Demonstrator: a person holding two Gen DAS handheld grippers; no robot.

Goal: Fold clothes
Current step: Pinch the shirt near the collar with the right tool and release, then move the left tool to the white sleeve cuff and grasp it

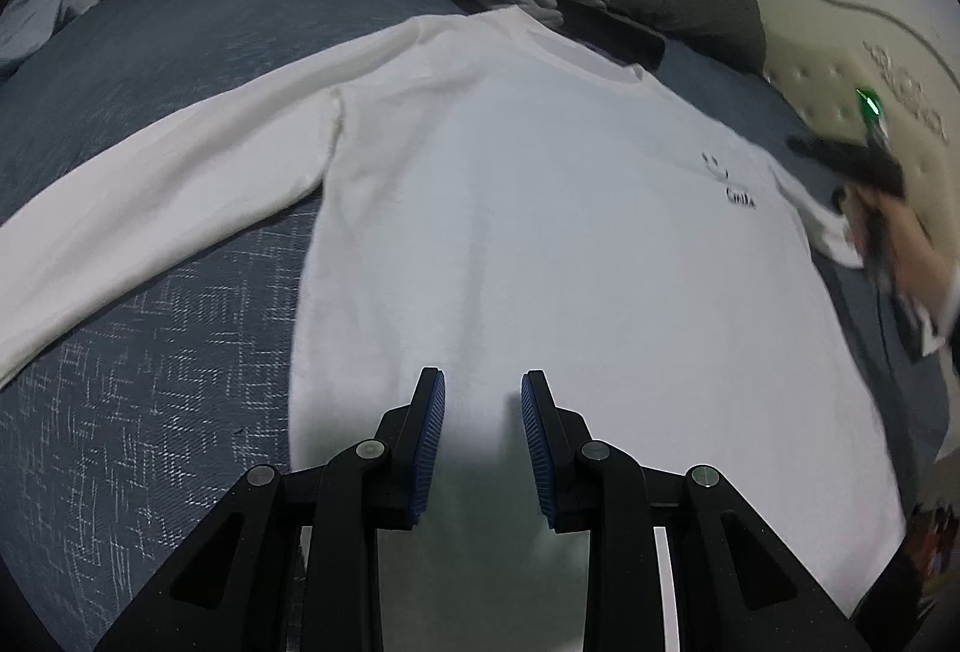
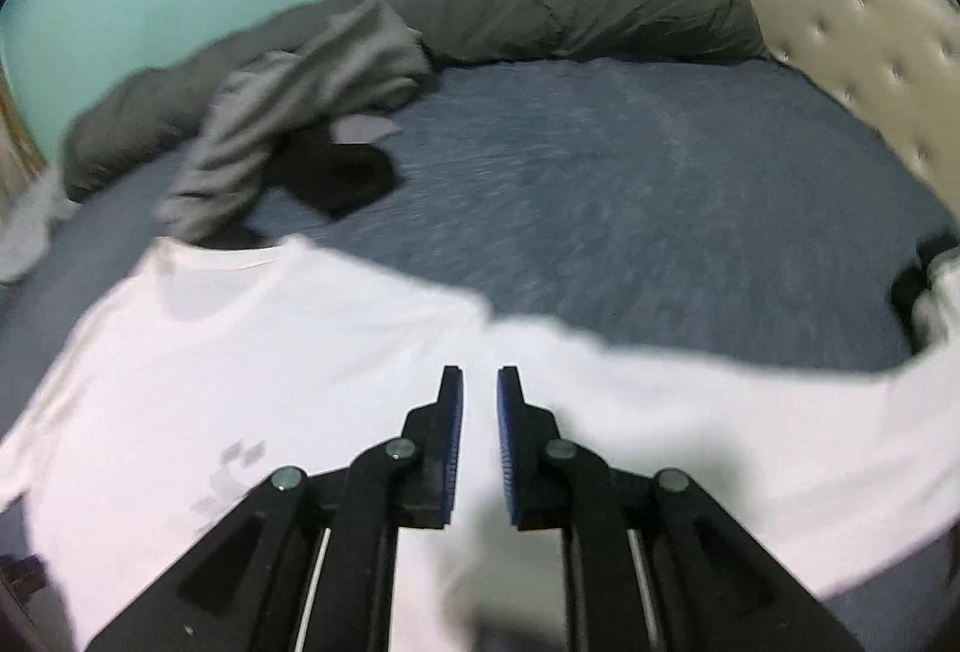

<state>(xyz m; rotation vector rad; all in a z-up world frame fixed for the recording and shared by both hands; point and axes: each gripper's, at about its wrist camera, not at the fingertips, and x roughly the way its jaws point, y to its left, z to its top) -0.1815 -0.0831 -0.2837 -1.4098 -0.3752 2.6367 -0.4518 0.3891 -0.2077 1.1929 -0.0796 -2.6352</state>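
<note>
White long-sleeve shirt (image 1: 540, 208) spread flat on blue bed (image 1: 150, 412), left gripper (image 1: 483, 394) hovering over its near hem, jaws narrowly parted, empty; right gripper (image 2: 479, 394) above the right shoulder seam, slightly open, holding nothing.

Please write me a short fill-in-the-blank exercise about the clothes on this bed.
1. The long-sleeved shirt spread flat on the bed is ____ in colour.
2. The bedsheet under it is ____.
3. A crumpled ____ garment lies beyond the shirt's collar.
4. The jaws of the left hand-held gripper hold ____ between them.

Missing words: white; blue; grey; nothing
</note>
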